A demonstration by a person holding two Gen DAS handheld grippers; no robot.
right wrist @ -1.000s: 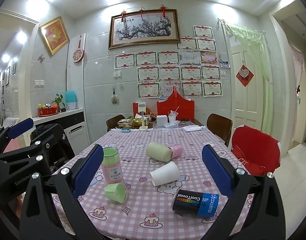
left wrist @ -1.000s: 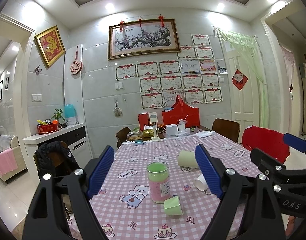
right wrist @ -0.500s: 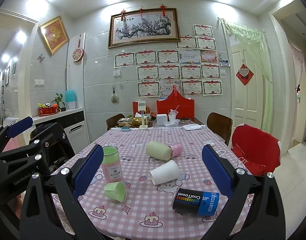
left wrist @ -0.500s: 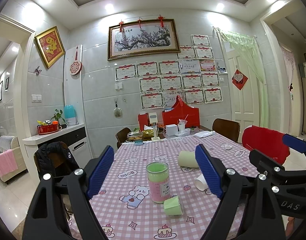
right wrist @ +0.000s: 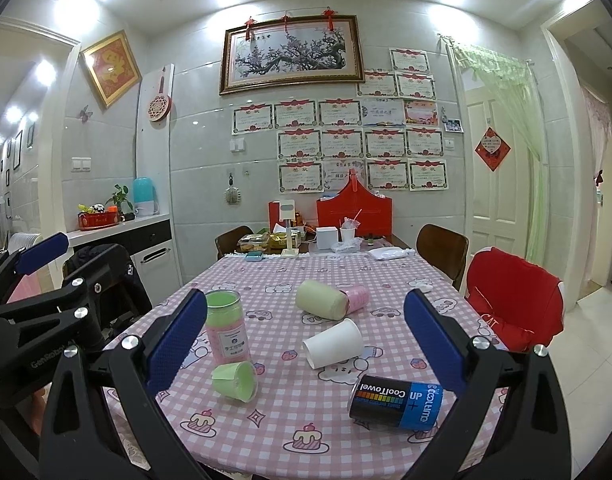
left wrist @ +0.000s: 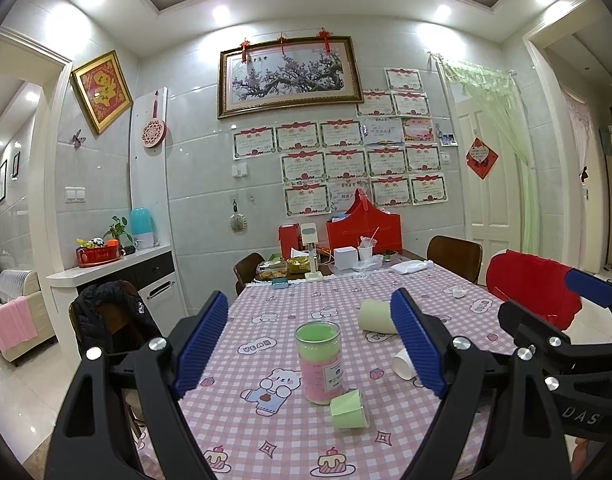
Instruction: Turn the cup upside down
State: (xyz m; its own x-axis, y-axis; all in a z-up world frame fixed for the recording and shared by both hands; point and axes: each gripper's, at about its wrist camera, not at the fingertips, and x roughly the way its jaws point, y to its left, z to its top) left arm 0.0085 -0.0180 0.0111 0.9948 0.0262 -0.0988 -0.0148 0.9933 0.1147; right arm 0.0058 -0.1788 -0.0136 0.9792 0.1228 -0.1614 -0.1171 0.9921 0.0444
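**Cups lie on their sides, nothing gripped**

Both hand-held grippers, left (left wrist: 309,344) and right (right wrist: 306,344), hover spread wide above the surface (right wrist: 266,420). The white cup (right wrist: 333,343) lies on its side mid-surface, green cup (right wrist: 234,381) beside the jar (right wrist: 226,326).

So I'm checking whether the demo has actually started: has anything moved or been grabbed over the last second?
Nothing visibly changed. The left gripper and right gripper still hover open above the table, holding nothing. The upright pink-and-green jar, the small green cup on its side, the white paper cup and the black-and-blue can lie where they were.
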